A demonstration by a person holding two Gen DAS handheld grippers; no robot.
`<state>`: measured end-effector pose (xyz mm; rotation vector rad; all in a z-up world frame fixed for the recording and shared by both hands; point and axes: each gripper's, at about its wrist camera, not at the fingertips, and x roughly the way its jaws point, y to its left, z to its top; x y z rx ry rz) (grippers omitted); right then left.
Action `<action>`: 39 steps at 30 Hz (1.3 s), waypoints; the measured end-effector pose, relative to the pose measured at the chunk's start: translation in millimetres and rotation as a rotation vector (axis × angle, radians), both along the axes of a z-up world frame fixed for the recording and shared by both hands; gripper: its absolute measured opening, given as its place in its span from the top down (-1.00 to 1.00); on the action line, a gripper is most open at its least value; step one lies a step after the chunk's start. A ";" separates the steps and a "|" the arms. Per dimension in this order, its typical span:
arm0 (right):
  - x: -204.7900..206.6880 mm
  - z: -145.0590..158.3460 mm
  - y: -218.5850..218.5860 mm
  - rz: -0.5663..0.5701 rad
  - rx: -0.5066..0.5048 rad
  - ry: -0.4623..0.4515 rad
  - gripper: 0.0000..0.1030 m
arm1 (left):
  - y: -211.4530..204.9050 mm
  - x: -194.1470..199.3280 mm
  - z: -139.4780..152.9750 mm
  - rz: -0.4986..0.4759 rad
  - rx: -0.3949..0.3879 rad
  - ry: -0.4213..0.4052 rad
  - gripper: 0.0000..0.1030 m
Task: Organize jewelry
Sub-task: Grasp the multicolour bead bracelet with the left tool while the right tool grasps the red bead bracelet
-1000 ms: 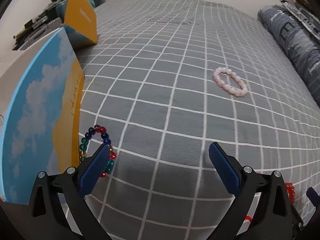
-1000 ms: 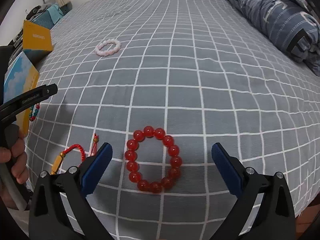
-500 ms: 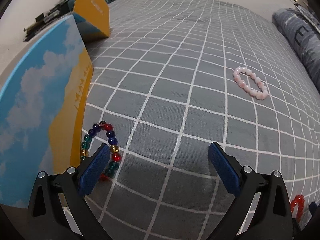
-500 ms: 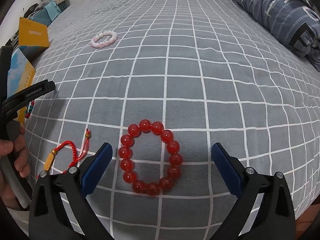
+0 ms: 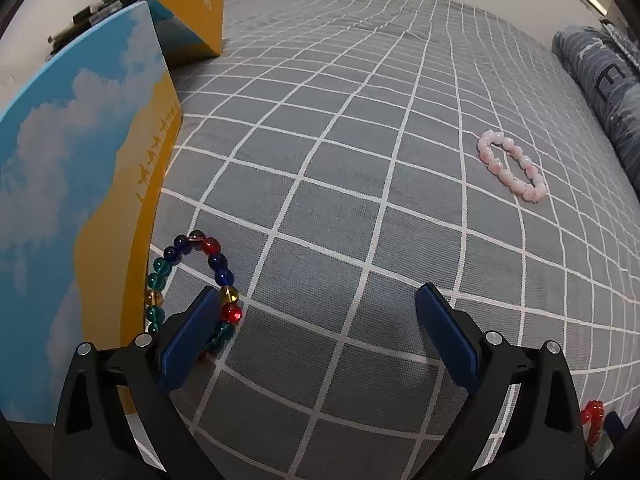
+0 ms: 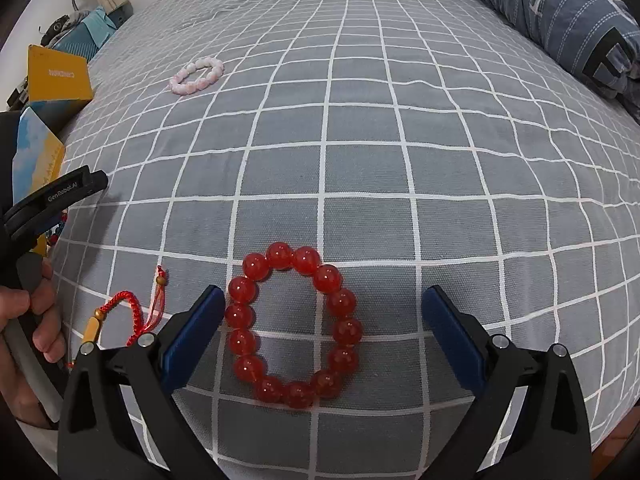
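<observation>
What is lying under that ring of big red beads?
Only the grey checked bedcover shows under the red bead bracelet, also through its open middle. The cloth directly beneath each bead is covered. The open right tongs hover around it.

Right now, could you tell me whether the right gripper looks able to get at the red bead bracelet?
Probably yes: the right gripper is open, the red bead bracelet lies flat between its fingers, and nothing covers it.
</observation>
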<state>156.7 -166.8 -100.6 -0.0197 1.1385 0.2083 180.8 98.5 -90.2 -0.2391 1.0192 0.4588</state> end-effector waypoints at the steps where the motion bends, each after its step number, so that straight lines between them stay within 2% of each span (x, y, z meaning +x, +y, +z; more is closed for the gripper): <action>1: -0.5 -0.4 0.2 0.003 -0.004 0.000 -0.81 | 0.3 -0.6 0.1 0.000 -0.004 -0.001 -0.78; 6: 0.2 -2.9 3.9 0.007 -0.031 -0.002 -0.71 | -1.2 -3.6 1.1 -0.008 0.004 0.004 -0.64; 13: -2.8 -0.6 3.1 0.019 -0.023 -0.012 -0.61 | -5.1 -2.4 -2.4 0.003 0.052 0.011 -0.77; 17: -3.1 -1.2 4.9 0.033 -0.037 -0.012 -0.49 | -1.3 -3.5 -3.1 0.002 0.013 0.003 -0.69; 20: -3.2 -1.1 4.9 0.039 -0.047 -0.013 -0.26 | -3.5 -4.4 -1.9 -0.011 -0.002 -0.005 -0.41; 22: -3.5 -0.9 3.8 0.038 -0.048 -0.011 -0.12 | -5.7 -5.1 -0.5 -0.020 -0.011 -0.009 -0.08; 23: -3.5 -0.7 3.3 0.034 -0.050 -0.011 0.00 | -5.7 -5.4 0.0 -0.021 -0.017 -0.010 -0.01; 26: -3.2 -0.6 1.6 0.027 -0.054 -0.010 0.23 | -4.9 -7.5 1.9 -0.033 -0.028 -0.014 0.53; 27: -3.2 -0.5 0.9 0.026 -0.053 -0.009 0.30 | -5.2 -8.2 2.9 -0.041 -0.028 -0.014 0.80; 29: -3.7 0.4 1.0 0.019 -0.052 -0.009 0.60 | -3.8 -10.5 5.1 -0.055 -0.040 -0.023 0.83; 31: -5.7 3.0 2.1 0.013 -0.048 -0.014 0.74 | -4.3 -13.0 8.7 -0.066 -0.029 -0.036 0.83; 39: -14.0 19.6 -1.5 -0.012 -0.021 -0.068 0.74 | -6.6 -22.4 26.7 -0.115 -0.023 -0.075 0.83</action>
